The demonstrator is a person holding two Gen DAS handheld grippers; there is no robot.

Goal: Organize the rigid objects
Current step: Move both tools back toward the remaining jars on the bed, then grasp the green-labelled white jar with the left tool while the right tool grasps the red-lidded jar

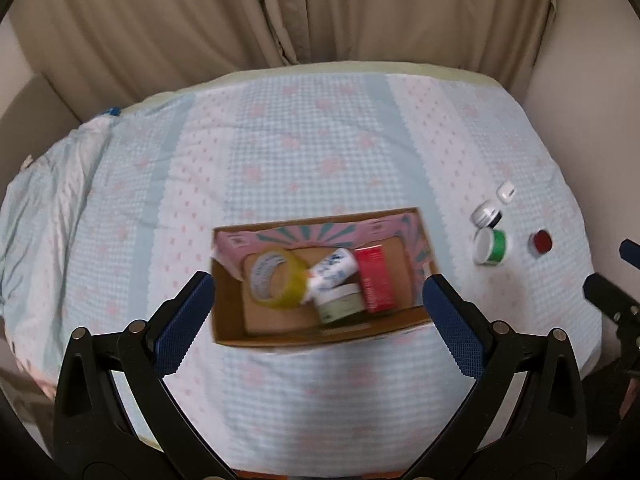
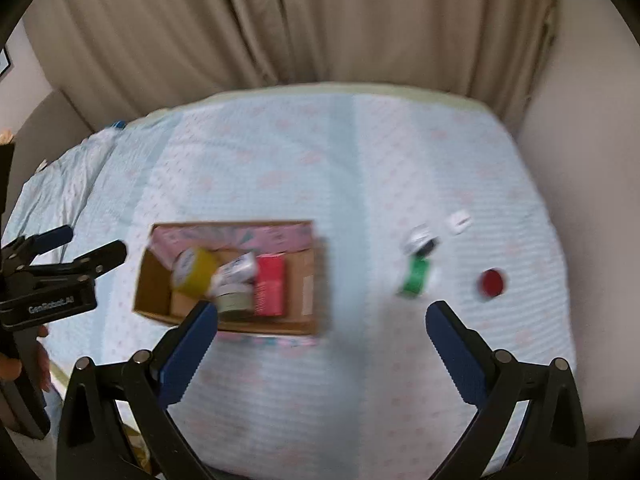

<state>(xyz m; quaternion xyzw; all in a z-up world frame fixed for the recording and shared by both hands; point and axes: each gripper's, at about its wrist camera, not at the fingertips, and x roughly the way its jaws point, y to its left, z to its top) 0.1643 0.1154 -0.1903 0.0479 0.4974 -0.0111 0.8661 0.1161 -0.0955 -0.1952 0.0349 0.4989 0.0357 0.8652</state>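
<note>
An open cardboard box (image 1: 230,312) (image 2: 154,288) sits on the bed. It holds a yellow tape roll (image 1: 276,278) (image 2: 194,270), a white-and-blue tube (image 1: 334,270), a pale green jar (image 1: 340,302) and a red box (image 1: 374,278) (image 2: 270,290). To its right on the sheet lie a green tape roll (image 1: 491,246) (image 2: 416,278), a silver-lidded jar (image 1: 486,214) (image 2: 420,238), a small white case (image 1: 505,192) (image 2: 459,222) and a red round lid (image 1: 541,242) (image 2: 491,283). My left gripper (image 1: 318,300) is open and empty above the box. My right gripper (image 2: 322,324) is open and empty, between the box and the loose items.
The bed has a light blue patterned sheet (image 1: 320,152). Beige curtains (image 1: 280,12) hang behind it and a wall (image 1: 580,120) runs along the right side. The right gripper shows at the right edge of the left wrist view (image 1: 608,292); the left gripper shows at the left in the right wrist view (image 2: 60,276).
</note>
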